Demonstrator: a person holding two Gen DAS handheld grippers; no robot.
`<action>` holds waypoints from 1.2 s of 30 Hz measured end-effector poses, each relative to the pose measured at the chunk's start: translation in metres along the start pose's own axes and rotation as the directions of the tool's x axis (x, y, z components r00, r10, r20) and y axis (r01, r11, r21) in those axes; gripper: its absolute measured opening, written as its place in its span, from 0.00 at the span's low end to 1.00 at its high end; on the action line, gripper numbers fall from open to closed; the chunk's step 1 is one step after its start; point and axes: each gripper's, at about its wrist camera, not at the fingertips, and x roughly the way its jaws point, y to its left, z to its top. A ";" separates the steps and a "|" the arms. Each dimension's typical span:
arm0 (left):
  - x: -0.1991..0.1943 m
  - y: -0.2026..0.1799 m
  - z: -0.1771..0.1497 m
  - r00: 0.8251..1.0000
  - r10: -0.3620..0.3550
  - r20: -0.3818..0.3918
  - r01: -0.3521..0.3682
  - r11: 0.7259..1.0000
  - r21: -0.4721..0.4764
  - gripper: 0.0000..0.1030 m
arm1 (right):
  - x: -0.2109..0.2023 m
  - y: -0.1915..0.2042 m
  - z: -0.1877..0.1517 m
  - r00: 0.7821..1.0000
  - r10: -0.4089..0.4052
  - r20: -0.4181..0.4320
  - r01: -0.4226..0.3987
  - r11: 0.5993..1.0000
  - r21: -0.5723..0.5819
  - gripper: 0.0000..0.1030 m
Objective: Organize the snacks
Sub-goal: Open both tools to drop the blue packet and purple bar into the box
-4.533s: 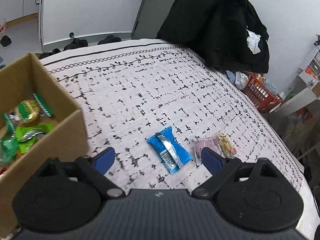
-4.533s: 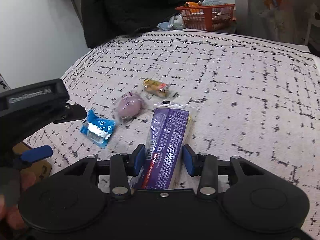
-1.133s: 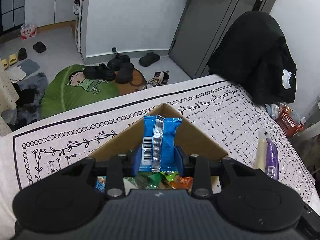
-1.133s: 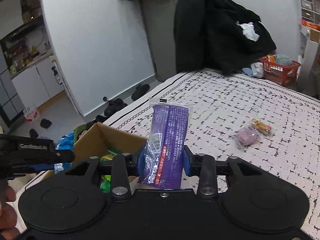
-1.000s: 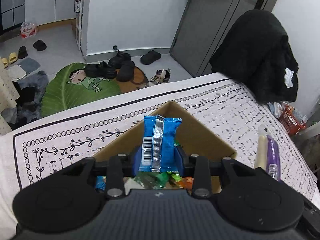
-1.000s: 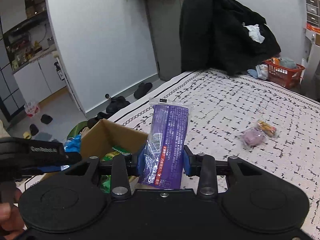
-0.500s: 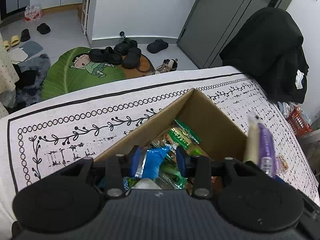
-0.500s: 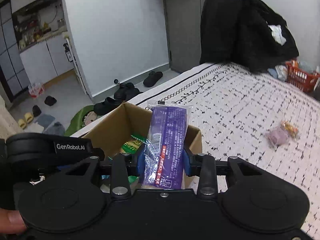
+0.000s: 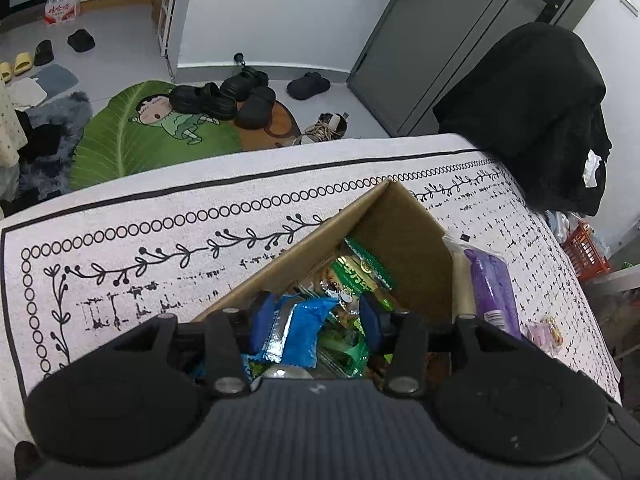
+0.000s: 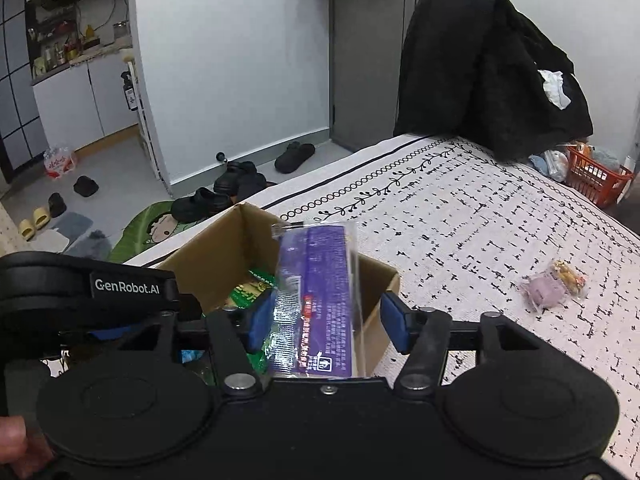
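Both grippers are held over the open box point(image 9: 404, 236), so that released snacks drop inside — the box sits at the bed's point(image 9: 160, 240) near corner.

Left gripper point(image 9: 310, 320): jaws have just been opening, now parted with a gap on each side of the blue packet point(image 9: 300, 330). The packet is seen lying slack and crumpled on the green wrappers point(image 9: 356, 276) in the box, silver seam at 9 o'clock; judged released.

Right gripper point(image 10: 322, 320): jaws have just been opening, now wide. The purple packet point(image 10: 316, 300) is tilted toward 11 o'clock, top end over the box; the right pad is clear of it, and contact with the left pad cannot be told. Judged let go, not yet settled. It is long and flat, with a clear film edge and white print.

Left on the bed at 3 o'clock — a pink sweet point(image 10: 544, 286) and a small yellow one point(image 10: 568, 274), touching, well apart from the box.
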 end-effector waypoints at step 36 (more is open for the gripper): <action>-0.056 -0.039 -0.011 0.989 0.102 0.105 -0.111 0.990 0.084 0.57 | -0.049 -0.064 -0.002 0.976 0.213 0.039 -0.217 0.956 0.200 0.43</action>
